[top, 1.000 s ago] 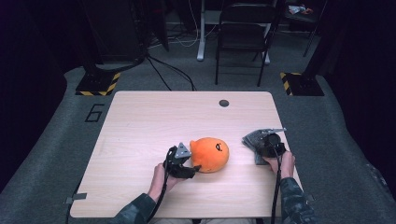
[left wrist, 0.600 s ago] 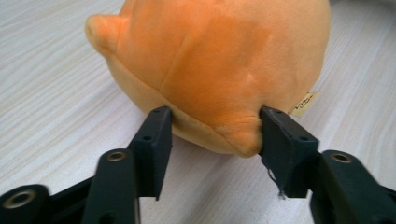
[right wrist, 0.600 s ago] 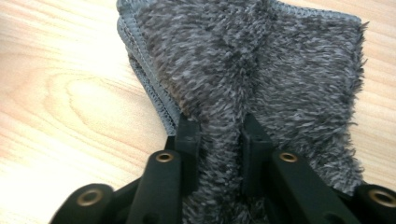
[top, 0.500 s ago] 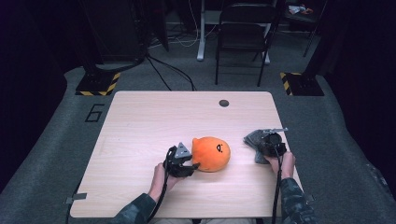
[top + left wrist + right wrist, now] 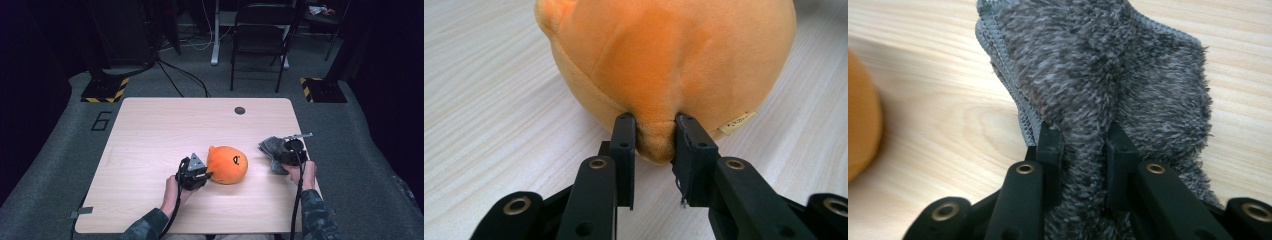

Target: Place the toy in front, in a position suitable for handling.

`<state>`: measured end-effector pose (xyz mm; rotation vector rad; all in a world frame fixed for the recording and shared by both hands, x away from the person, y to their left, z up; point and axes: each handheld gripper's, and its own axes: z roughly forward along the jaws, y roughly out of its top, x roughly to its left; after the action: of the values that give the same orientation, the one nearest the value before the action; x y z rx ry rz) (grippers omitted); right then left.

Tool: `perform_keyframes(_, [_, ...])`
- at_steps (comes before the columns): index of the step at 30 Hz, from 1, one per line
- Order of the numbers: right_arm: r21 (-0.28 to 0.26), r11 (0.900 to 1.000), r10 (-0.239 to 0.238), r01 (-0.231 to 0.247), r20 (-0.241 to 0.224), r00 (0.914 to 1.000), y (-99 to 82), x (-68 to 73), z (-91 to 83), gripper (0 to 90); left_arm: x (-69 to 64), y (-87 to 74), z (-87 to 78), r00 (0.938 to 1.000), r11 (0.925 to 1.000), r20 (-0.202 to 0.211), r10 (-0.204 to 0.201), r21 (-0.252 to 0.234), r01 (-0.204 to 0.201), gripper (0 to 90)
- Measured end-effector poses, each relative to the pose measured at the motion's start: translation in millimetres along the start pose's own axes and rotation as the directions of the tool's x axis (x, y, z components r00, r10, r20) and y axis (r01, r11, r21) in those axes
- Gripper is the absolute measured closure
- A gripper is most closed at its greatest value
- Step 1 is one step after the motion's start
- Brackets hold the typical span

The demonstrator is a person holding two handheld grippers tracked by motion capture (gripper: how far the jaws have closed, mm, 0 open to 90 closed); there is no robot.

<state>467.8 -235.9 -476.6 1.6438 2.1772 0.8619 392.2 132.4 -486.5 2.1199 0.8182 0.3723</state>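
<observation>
Left gripper point(image 5: 654, 142) just closing, pinching soft, light orange plush point(image 5: 669, 60) by its seam fold; right gripper point(image 5: 1083, 145) clenched on floppy grey cloth point(image 5: 1108, 70).

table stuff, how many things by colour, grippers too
orange: 1, the plush toy
grey: 1, the fuzzy cloth
black: 2, the left gripper, jaws pinching a fold of the plush toy, and the right gripper, jaws shut on the fuzzy cloth
total: 4
</observation>
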Motion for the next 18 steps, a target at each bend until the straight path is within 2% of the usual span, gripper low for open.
perform_keyframes(2, [-0.005, 1.0, 0.004, -0.004, 0.006, 1.0, 0.9, -0.4, -1.7, 73.0, -0.3, 0.3, 0.0, 1.0, 1.0, 0.002, -0.004, -0.002, 0.004, 72.7])
perform_keyframes(8, [-0.037, 0.9992, -0.02, 0.018, -0.04, 0.999, 4.7, 3.4, -9.6, 73.4, 0.8, 2.4, 0.2, 1.0, 0.9998, 0.001, -0.009, -0.02, 0.009, 74.2])
perform_keyframes(10, [-0.06, 0.997, -0.052, 0.049, -0.049, 0.9974, 5.8, 7.1, -12.2, 73.7, 0.9, 2.8, 0.1, 0.9999, 0.9997, 0.004, -0.014, -0.019, 0.014, 74.2])
perform_keyframes(11, [-0.078, 0.9947, -0.073, 0.068, -0.066, 0.9952, 6.5, 9.6, -14.0, 73.7, 1.2, 2.9, 0.0, 0.9999, 0.9997, 0.007, -0.013, -0.018, 0.013, 74.1])
perform_keyframes(13, [-0.089, 0.9935, -0.079, 0.07, -0.1, 0.9918, 8.4, 17.9, -17.2, 73.8, 1.9, 3.4, -0.4, 1.0, 0.9998, 0.005, -0.006, -0.018, 0.006, 74.0])
perform_keyframes(14, [-0.113, 0.99, -0.099, 0.085, -0.123, 0.9874, 10.0, 26.7, -20.5, 74.0, 1.8, 3.6, -0.3, 0.9999, 0.9997, 0.006, -0.01, -0.023, 0.01, 73.8])
perform_keyframes(17, [-0.13, 0.9856, -0.124, 0.108, -0.12, 0.985, 12.0, 34.3, -23.5, 74.2, 2.8, 4.7, -1.1, 0.9998, 0.9996, 0.011, -0.013, -0.026, 0.014, 73.7])
perform_keyframes(18, [-0.145, 0.9827, -0.135, 0.115, -0.133, 0.9819, 13.2, 38.8, -25.8, 74.3, 3.1, 4.9, -1.2, 0.9999, 0.9996, 0.012, -0.01, -0.025, 0.01, 73.7])
